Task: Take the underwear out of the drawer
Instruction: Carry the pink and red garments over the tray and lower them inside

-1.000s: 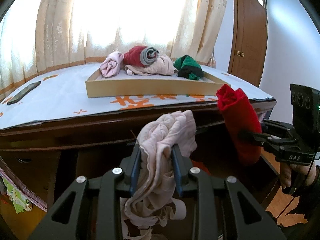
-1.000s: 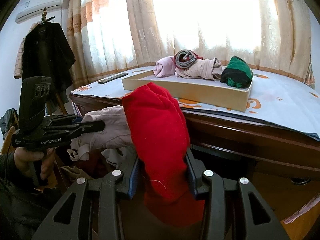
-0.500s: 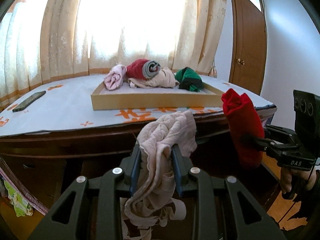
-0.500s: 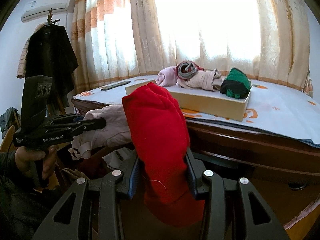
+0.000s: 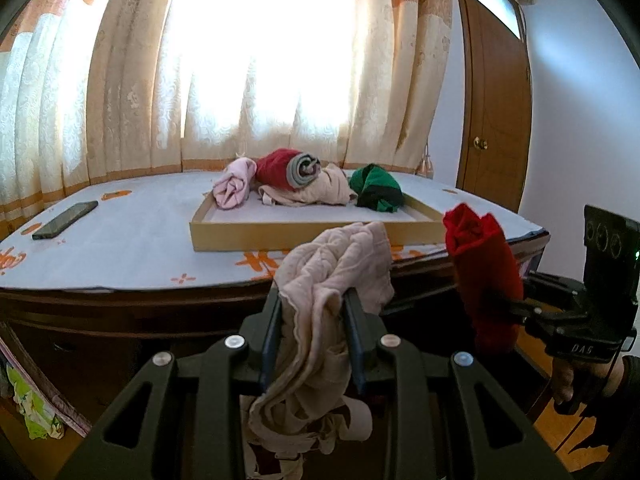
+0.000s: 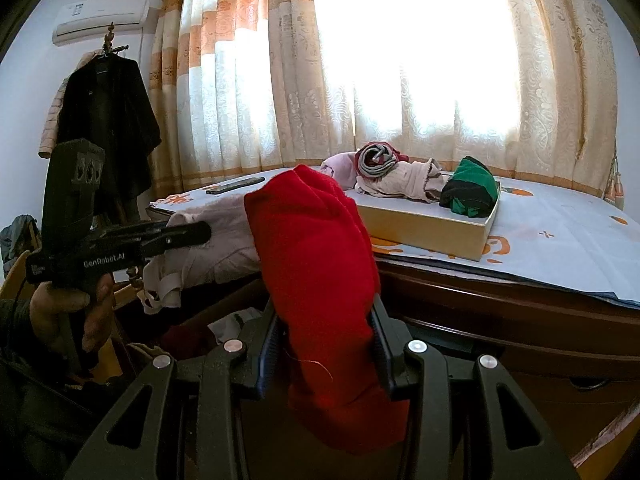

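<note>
My left gripper [image 5: 314,300] is shut on a beige pair of underwear [image 5: 332,276] that hangs down between its fingers, in front of the table edge. It also shows in the right wrist view [image 6: 212,248]. My right gripper [image 6: 322,312] is shut on a rolled red pair of underwear [image 6: 316,264], seen in the left wrist view [image 5: 484,272] at the right. Both are held up near the height of the table top. The open drawer [image 6: 224,324] lies below, mostly hidden, with some cloth in it.
A shallow wooden tray [image 5: 312,234] on the table [image 5: 132,236] holds pink [image 5: 234,186], red-and-grey [image 5: 288,168], beige and green [image 5: 376,188] rolled garments. A phone [image 5: 64,220] lies at the table's left. A door [image 5: 494,104] is at the right, a coat rack [image 6: 106,120] at the left.
Both grippers have risen with their garments, from below the table edge to about the level of the table top. The tray now shows from higher up.
</note>
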### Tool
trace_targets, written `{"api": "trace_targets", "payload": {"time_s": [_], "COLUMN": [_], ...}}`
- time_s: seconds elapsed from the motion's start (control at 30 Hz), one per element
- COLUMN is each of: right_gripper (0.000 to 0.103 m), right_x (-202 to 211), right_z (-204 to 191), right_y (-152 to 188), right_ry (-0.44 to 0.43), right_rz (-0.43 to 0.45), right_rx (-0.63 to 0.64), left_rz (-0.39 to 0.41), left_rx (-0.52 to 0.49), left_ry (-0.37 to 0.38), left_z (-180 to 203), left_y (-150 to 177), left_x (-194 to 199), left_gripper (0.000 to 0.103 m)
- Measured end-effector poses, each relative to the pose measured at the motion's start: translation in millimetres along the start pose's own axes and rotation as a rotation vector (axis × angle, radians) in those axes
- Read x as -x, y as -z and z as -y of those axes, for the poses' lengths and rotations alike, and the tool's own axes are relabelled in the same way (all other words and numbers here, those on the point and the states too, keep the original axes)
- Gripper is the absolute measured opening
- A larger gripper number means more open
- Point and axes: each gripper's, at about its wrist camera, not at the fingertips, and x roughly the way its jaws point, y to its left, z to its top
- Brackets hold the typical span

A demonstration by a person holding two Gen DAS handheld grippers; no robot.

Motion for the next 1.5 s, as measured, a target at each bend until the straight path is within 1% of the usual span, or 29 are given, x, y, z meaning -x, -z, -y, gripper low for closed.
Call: {"api": "trace_targets", "payload": {"time_s": [0.47,0.8,1.13,1.33,1.5], "right_gripper": [0.043,0.043,0.043,0.043,0.043], "right_x": [0.9,5.1,5.7,3.1,0.9], "right_z": [3.9,-0.9,2.3,8.2,13.3], "right_y": [-8.2,-26.3,-44.5,-55.6,-66.9], "right_ry": [-0.007,-0.018,-0.006,0.003,0.012], "right_rz": [0.007,0.019,0.019,0.016,0.012], "right_rx": [-0.025,-0.014,-0.003,0.002,-0.005], "left_rz": [0.036,0.048,0.093,0.092,0.093], "left_rx": [-0.021,-0.027,-0.082,-0.08,-0.083], "left_ry": [0.007,0.034,0.024,0.039,0.036], "left_z": [7.3,11.8,9.8,10.5,13.2], "left_y": [-19.1,-41.7,-74.8,-88.0,-95.5], "left_x": [7.9,7.0,8.3,1.6,-3.8], "left_gripper": [0.028,0.028,0.028,0.028,0.028]}}
